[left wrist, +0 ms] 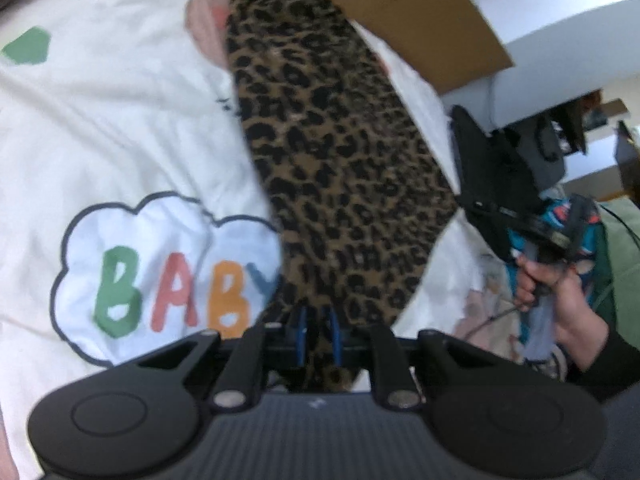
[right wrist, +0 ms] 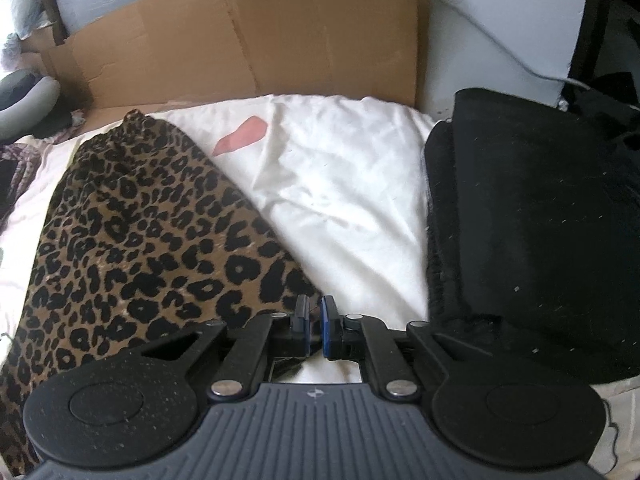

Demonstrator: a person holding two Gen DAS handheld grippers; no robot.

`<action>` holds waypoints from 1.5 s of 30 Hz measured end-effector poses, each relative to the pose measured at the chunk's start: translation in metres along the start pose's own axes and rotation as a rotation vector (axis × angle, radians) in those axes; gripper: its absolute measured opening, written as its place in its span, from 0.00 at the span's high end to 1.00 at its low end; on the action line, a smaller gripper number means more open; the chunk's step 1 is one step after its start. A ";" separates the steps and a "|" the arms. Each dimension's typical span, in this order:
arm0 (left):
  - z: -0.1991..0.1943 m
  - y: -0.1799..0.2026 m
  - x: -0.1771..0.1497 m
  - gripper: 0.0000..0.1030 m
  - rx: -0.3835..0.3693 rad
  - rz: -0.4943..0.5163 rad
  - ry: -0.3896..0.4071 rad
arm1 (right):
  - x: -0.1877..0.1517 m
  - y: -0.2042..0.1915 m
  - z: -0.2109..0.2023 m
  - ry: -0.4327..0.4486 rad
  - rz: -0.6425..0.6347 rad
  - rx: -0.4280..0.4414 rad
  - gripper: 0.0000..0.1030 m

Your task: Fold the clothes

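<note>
On the white quilt, your two grippers work a leopard-print garment

At far left the quilt [left wrist: 120,128] shows its "BABY" cloud print [left wrist: 168,280]; next, your left gripper [left wrist: 319,334] is clamped on the leopard-print garment [left wrist: 340,160], which stretches away from its jaws across the quilt toward the cardboard sheet [right wrist: 280,40]; further right, your right gripper [right wrist: 315,326] has its jaws nearly together with nothing between them, just beside the garment's edge; a folded black garment [right wrist: 532,220] lies at far right
</note>
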State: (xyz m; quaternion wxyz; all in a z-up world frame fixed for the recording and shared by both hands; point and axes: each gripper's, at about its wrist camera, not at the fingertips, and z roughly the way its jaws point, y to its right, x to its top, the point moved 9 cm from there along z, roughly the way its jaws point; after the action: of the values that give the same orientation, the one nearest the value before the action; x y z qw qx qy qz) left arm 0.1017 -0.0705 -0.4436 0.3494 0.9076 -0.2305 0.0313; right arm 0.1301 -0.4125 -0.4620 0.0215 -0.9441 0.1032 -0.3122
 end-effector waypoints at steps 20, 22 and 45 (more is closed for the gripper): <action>0.009 -0.026 -0.008 0.98 0.086 -0.013 0.007 | -0.026 -0.022 0.019 -0.099 -0.109 0.077 0.63; 0.010 -0.027 -0.010 0.98 0.083 -0.018 0.007 | -0.027 -0.022 0.020 -0.100 -0.118 0.072 0.62; -0.003 -0.019 -0.038 0.53 0.092 -0.072 -0.033 | -0.038 -0.010 0.017 -0.097 -0.087 0.051 0.51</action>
State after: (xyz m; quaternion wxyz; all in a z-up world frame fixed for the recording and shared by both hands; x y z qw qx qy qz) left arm 0.0765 -0.0410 -0.4616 0.3044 0.9308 -0.2018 0.0144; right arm 0.1122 -0.3947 -0.4967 0.0372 -0.9609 0.0531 -0.2692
